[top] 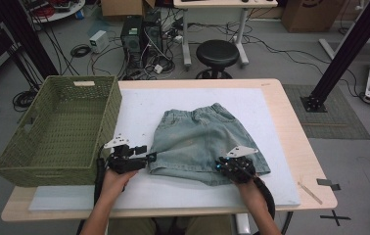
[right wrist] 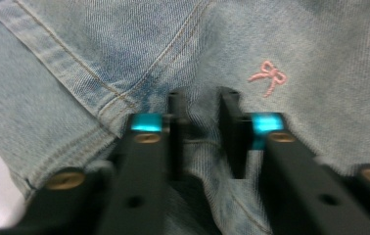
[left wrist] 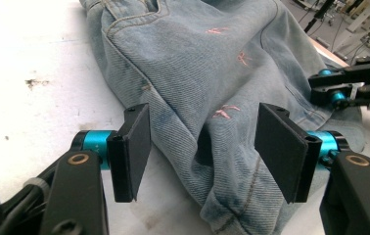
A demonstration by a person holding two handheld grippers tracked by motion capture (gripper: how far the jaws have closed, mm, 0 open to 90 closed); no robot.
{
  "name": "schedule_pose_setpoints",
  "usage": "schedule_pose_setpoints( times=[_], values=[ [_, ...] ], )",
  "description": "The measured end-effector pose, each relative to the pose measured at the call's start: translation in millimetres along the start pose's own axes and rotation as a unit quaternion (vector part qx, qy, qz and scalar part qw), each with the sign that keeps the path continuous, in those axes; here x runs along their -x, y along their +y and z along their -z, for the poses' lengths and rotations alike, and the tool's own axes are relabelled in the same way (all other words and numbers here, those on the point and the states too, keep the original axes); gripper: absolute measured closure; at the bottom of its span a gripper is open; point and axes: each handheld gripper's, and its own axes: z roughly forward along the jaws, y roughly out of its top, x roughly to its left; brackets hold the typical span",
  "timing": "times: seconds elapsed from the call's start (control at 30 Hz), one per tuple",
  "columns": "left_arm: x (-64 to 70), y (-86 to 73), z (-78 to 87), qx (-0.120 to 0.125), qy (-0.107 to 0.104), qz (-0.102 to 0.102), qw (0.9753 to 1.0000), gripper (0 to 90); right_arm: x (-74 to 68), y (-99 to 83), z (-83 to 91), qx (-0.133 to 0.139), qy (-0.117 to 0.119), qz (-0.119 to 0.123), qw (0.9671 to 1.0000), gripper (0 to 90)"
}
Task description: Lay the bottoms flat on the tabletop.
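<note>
Nearest to me, my two hands are coming in over the near edge of the worktop (top: 290,147), each one holding a gripper at the hem of the denim shorts (top: 205,142). My left gripper (left wrist: 205,152) is sitting at the near left corner of the shorts with its jaws standing wide apart, a raised fold of the leg hem lying between them but touching neither pad, so it is gripping nothing. My right gripper (right wrist: 201,134) is resting on the near right leg of the shorts, its jaws drawn close together with a ridge of denim pinched up between them, just beside a small pink embroidered bow (right wrist: 268,74). Those shorts are lying flat on the white mat (top: 139,110) in the middle of the worktop, waistband toward the far side and leg hems toward me. A green woven basket (top: 58,129) is sitting on the left end of the worktop, near my left gripper.
</note>
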Motion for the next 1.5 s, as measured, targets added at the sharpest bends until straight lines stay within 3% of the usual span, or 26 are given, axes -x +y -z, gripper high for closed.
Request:
schedule_pose_setpoints(
  times=[0.1, 0.2, 0.37, 0.5, 0.7, 0.83, 0.9, 1.0, 1.07, 1.13, 1.2, 1.23, 1.3, 1.37, 1.4, 1.47, 1.5],
  values=[
    [-0.9, 0.3, 0.8, 0.000, 0.001, 0.001, 1.0000, 38.6, -0.6, -0.3, 2.7, -0.003, 0.000, 0.016, 0.9999, 86.1],
    [-0.9, 0.8, 2.1, 0.001, 0.001, 0.002, 1.0000, 38.6, 1.6, -1.3, 14.7, 0.018, 0.028, -0.005, 0.9994, 86.1],
    [-1.1, 1.0, 2.7, 0.001, -0.002, 0.006, 1.0000, 38.6, 6.6, -2.1, 49.1, 0.048, 0.073, -0.031, 0.9957, 86.0],
    [0.1, -0.5, -0.5, -0.008, -0.006, 0.009, 0.9999, 38.6, 8.4, -7.0, 68.5, 0.042, 0.085, -0.034, 0.9949, 85.7],
    [1.6, -1.7, -8.3, -0.022, -0.001, 0.013, 0.9997, 38.6, 5.5, -18.4, 44.1, -0.006, 0.068, -0.023, 0.9974, 83.6],
    [-0.8, -0.8, -16.1, -0.034, 0.003, 0.024, 0.9991, 38.5, 8.9, -22.0, 35.3, -0.013, 0.070, -0.029, 0.9971, 68.0],
    [-2.0, 0.4, -23.3, -0.049, 0.007, 0.030, 0.9983, 38.6, 15.1, -21.2, 39.3, 0.006, 0.075, -0.044, 0.9962, 58.6],
    [-1.6, 3.4, -30.6, -0.063, 0.018, 0.030, 0.9974, 37.8, 31.8, -18.4, 49.6, 0.042, 0.060, -0.067, 0.9950, 49.7],
    [-1.3, 6.1, -36.2, -0.076, 0.022, 0.031, 0.9964, 37.5, 46.2, -15.1, 52.4, 0.054, 0.025, -0.077, 0.9952, 43.3],
    [-0.4, 9.5, -40.3, -0.084, 0.028, 0.027, 0.9957, 40.0, 61.2, -10.2, 48.7, 0.048, -0.014, -0.087, 0.9949, 39.2],
    [1.0, 11.2, -42.9, -0.092, 0.036, 0.020, 0.9949, 52.5, 75.2, -4.8, 39.2, 0.028, -0.047, -0.089, 0.9945, 37.3],
    [2.4, 10.9, -44.0, -0.097, 0.045, 0.007, 0.9943, 65.0, 81.7, -2.0, 33.0, 0.018, -0.059, -0.089, 0.9941, 37.3],
    [3.2, 10.5, -44.7, -0.095, 0.055, -0.001, 0.9939, 80.6, 92.7, 2.2, 18.8, -0.002, -0.073, -0.092, 0.9931, 37.8],
    [3.6, 10.6, -43.8, -0.091, 0.057, -0.006, 0.9942, 83.2, 100.3, 3.5, 3.6, -0.032, -0.074, -0.097, 0.9920, 43.9],
    [4.2, 10.9, -42.6, -0.082, 0.055, -0.007, 0.9950, 83.6, 100.1, 3.8, -1.6, -0.031, -0.078, -0.089, 0.9925, 47.1],
    [2.7, 13.0, -39.6, -0.062, 0.052, 0.001, 0.9967, 83.8, 99.8, 8.2, -2.0, -0.038, -0.080, -0.073, 0.9934, 76.9],
    [1.0, 15.1, -37.5, -0.051, 0.053, 0.004, 0.9973, 83.9, 100.6, 10.5, -0.3, -0.044, -0.073, -0.057, 0.9947, 86.9]
  ],
)
